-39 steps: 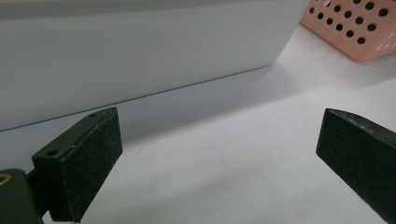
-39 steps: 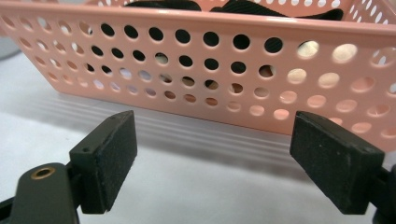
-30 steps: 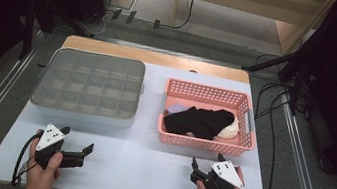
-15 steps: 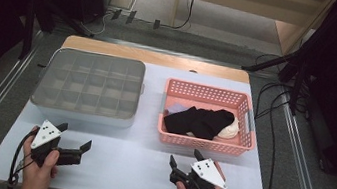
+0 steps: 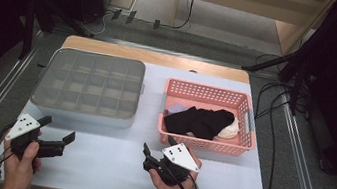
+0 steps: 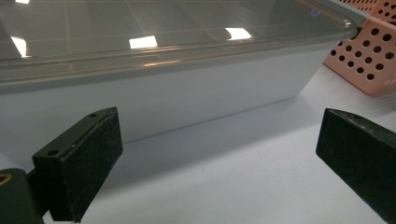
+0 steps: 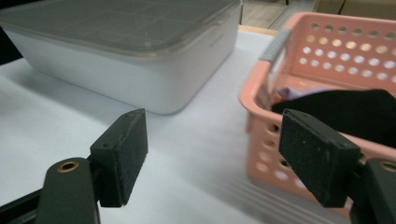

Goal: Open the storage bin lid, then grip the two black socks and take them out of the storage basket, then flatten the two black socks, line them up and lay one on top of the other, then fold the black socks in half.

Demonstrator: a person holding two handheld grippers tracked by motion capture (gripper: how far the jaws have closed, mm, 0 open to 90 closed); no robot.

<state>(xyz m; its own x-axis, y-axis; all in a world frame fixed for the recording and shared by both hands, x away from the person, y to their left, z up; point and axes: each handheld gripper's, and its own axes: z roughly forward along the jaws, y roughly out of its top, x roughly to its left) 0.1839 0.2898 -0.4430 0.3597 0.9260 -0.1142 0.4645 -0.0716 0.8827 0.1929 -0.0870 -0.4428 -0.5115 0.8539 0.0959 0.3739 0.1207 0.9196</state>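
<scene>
A grey box with a clear lid over several compartments (image 5: 89, 87) stands at the back left of the white table. To its right a pink perforated basket (image 5: 208, 88) holds a black cloth (image 5: 200, 121) and something white (image 5: 228, 129). My left gripper (image 5: 57, 129) is open at the front left, with nothing between its pads; in the left gripper view (image 6: 219, 158) it faces the box's side wall (image 6: 163, 88). My right gripper (image 5: 157, 146) is at the front middle, open and empty, its jaws having just closed slightly. It (image 7: 217, 154) looks between the box (image 7: 140, 79) and the basket (image 7: 327, 51).
The white tabletop (image 5: 110, 166) lies bare between the two grippers and in front of the box. Metal rails run along both sides of the table. Cables lie on the floor at the right. The basket's corner (image 6: 369, 56) sits close to the box.
My right gripper has moved left along the table's front, from the right corner to the middle. My left gripper has shifted a little to the left.
</scene>
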